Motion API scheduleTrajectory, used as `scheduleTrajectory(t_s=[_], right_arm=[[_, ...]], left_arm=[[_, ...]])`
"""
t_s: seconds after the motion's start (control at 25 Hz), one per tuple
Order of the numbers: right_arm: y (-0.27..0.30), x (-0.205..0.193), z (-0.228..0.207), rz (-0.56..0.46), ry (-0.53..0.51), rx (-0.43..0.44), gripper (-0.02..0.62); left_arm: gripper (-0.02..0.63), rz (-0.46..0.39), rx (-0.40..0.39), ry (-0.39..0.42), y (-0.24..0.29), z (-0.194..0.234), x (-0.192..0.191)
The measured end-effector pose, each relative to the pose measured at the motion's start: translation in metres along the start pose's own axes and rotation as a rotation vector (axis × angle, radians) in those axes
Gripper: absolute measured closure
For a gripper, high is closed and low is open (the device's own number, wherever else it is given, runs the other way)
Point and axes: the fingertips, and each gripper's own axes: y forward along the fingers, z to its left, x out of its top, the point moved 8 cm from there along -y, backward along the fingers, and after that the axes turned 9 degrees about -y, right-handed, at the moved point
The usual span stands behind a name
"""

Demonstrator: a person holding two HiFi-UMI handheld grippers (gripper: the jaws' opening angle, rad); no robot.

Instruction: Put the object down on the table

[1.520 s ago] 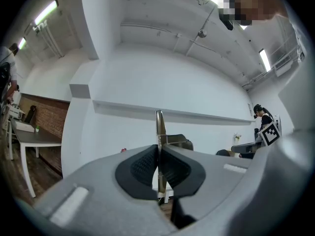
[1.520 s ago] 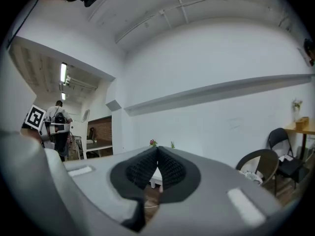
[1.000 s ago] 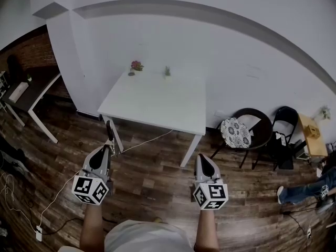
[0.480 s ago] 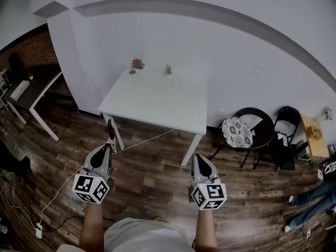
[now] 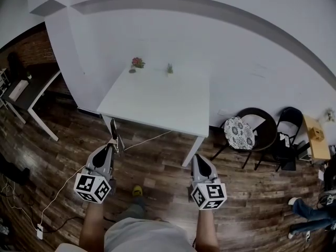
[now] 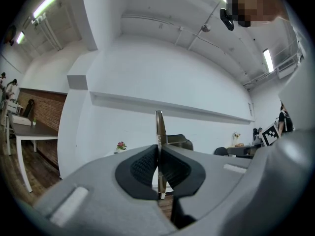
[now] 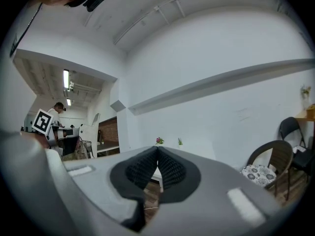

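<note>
Between the closed jaws of the left gripper [image 6: 158,165], a thin flat object [image 6: 159,124] stands edge-on, liable to drop if released short of the white table [image 5: 157,101] ahead; the right gripper [image 7: 157,155] is closed, empty.

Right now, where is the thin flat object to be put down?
The thin flat object is clamped in the left gripper, at the head view's lower left, over the wooden floor, short of the white table.
</note>
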Motion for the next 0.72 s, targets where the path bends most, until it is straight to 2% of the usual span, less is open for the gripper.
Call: scheduleTrajectory(t_s=[0.32, 0.72], right_arm=[[0.06, 0.002, -0.014, 0.033, -0.011, -0.017, 0.592], [0.16, 0.019, -0.011, 0.063, -0.019, -0.076, 0.592]], left_arm=[[0.595, 0.021, 0.001, -0.031, 0.055, 0.035, -0.004], [0.595, 0.043, -0.036, -0.071, 0.145, 0.114, 0.013]])
